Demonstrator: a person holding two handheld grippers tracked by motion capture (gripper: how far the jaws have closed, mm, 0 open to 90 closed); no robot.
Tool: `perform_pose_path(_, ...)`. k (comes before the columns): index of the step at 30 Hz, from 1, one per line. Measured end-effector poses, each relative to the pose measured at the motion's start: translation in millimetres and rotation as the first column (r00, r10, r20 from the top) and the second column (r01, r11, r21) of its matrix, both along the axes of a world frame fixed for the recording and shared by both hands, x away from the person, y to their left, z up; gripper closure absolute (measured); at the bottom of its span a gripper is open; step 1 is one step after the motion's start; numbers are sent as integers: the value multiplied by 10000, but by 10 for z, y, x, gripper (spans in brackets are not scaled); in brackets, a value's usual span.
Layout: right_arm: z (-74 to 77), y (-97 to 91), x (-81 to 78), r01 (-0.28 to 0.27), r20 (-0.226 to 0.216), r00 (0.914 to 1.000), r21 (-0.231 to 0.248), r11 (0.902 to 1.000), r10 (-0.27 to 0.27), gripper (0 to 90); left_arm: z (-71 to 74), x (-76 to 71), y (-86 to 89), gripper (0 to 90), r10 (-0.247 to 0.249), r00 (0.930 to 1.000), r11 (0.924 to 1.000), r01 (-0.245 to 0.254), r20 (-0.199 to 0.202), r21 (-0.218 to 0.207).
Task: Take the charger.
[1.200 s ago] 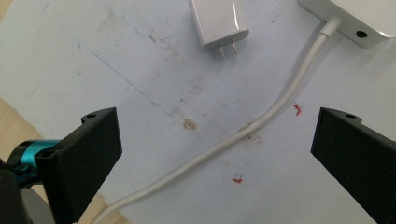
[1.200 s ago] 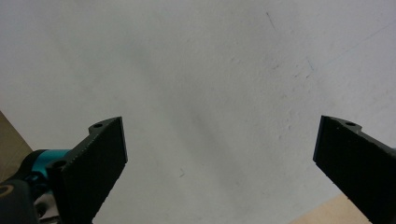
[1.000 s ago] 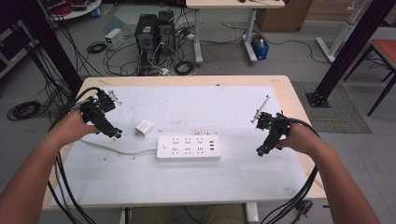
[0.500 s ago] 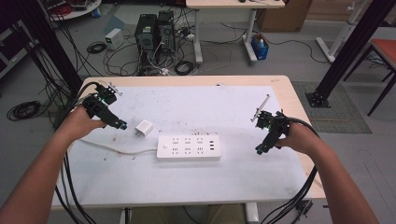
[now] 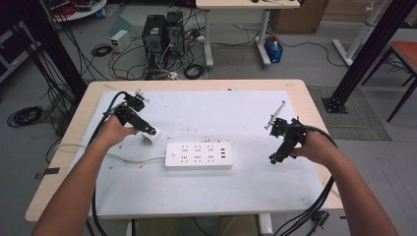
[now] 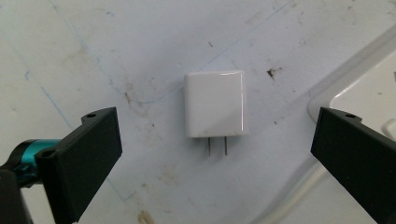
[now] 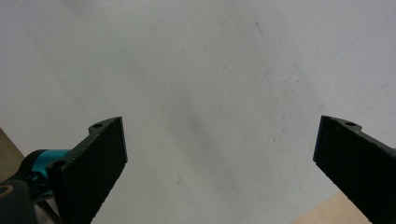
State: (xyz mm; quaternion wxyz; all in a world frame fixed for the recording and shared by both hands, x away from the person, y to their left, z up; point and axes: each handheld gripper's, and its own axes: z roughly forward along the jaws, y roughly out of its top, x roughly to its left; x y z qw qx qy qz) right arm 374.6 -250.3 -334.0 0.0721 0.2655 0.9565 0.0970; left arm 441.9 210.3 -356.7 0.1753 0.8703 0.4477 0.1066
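The left gripper (image 5: 146,129) had moved right, over the white charger plug (image 6: 215,103).
Both grippers stayed wide open, the right gripper (image 5: 276,156) near the table's right edge. The plug lay left of the power strip (image 5: 198,156), looking small, light, hard and smooth; grab its flat sides.

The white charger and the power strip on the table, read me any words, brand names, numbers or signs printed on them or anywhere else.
No text can be read.
White charger: its upward face is blank and glossy.
Power strip: sockets show in the high view, any print is too small to read.
White mat: stains and faint lines, no lettering.
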Motion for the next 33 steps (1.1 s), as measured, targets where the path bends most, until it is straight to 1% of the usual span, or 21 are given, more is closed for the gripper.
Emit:
perform_pose_path(5, -30, -2, -11, -29, 0, 10000, 44, 10000, 29, 19, -205, 85, -63, 17, 34, 9999, 10000, -33, -169, 72)
perform_pose_path(7, -32, -18, -13, 2, 49, 10000, 54, 10000, -2, 19, -293, 117, -88, 17, 31, 9997, 9997, -25, -253, 250)
perform_pose_path(8, -36, -28, -13, 72, 90, 9999, 95, 9999, -72, 19, -331, 130, -95, 17, 40, 9996, 9997, -33, -285, 236)
perform_pose_path(11, -48, -59, -10, 90, 82, 9999, 122, 9999, -91, 19, -423, 166, -121, 32, 76, 9989, 9995, -62, -458, 324)
perform_pose_path(12, -50, -64, -13, 139, 86, 9999, 130, 9998, -141, 19, -423, 166, -121, 32, 76, 9989, 9995, -62, -458, 324)
perform_pose_path(13, -47, -74, -16, 126, 90, 9999, 94, 9999, -127, 19, -475, 183, -144, 33, 121, 9983, 9990, -95, -578, 440)
perform_pose_path(15, -45, -81, -21, 197, 90, 9998, 146, 9997, -199, 19, -516, 190, -162, 33, 189, 9977, 9982, -152, -654, 577)
perform_pose_path(16, -42, -90, -19, 160, 86, 9998, 148, 9998, -161, 19, -534, 187, -168, 46, 206, 9974, 9983, -168, -694, 550)
perform_pose_path(17, -42, -96, -23, 228, 98, 9997, 144, 9996, -230, 20, -544, 187, -167, 105, 63, 9972, 9985, -22, -750, 542)
perform_pose_path(18, -43, -102, -22, 231, 92, 9997, 154, 9996, -233, 19, -566, 187, -175, 129, 95, 9970, 9984, -52, -773, 559)
perform_pose_path(19, -43, -102, -22, 231, 92, 9997, 154, 9996, -233, 19, -566, 187, -175, 129, 95, 9970, 9984, -52, -773, 559)
perform_pose_path(20, -46, -113, -21, 274, 77, 9996, 117, 9996, -274, 20, -594, 190, -177, 129, 96, 9961, 9977, -36, -874, 681)
perform_pose_path(23, -52, -114, -19, 293, 67, 9995, 112, 9995, -294, 20, -618, 192, -174, 132, 144, 9954, 9974, -76, -947, 719)
perform_pose_path(24, -55, -114, -15, 245, 71, 9997, 107, 9996, -246, 20, -622, 193, -167, 146, 202, 9946, 9984, -146, -1013, 554)
perform_pose_path(25, -56, -110, -16, 278, 61, 9996, 131, 9995, -278, 19, -621, 196, -157, 159, 231, 9942, 9986, -180, -1053, 493)
perform_pose_path(27, -56, -102, -11, 258, 72, 9996, 113, 9996, -259, 20, -612, 186, -152, 198, 119, 9944, 9994, -83, -1055, 345)
perform_pose_path(29, -60, -97, -9, 257, 84, 9996, 135, 9996, -259, 20, -605, 184, -148, 215, 110, 9945, 9994, -75, -1039, 345)
perform_pose_path(33, -63, -84, -9, 171, 50, 9998, 70, 9998, -171, 20, -589, 182, -121, 284, 106, 9948, 9996, -79, -1011, 271)
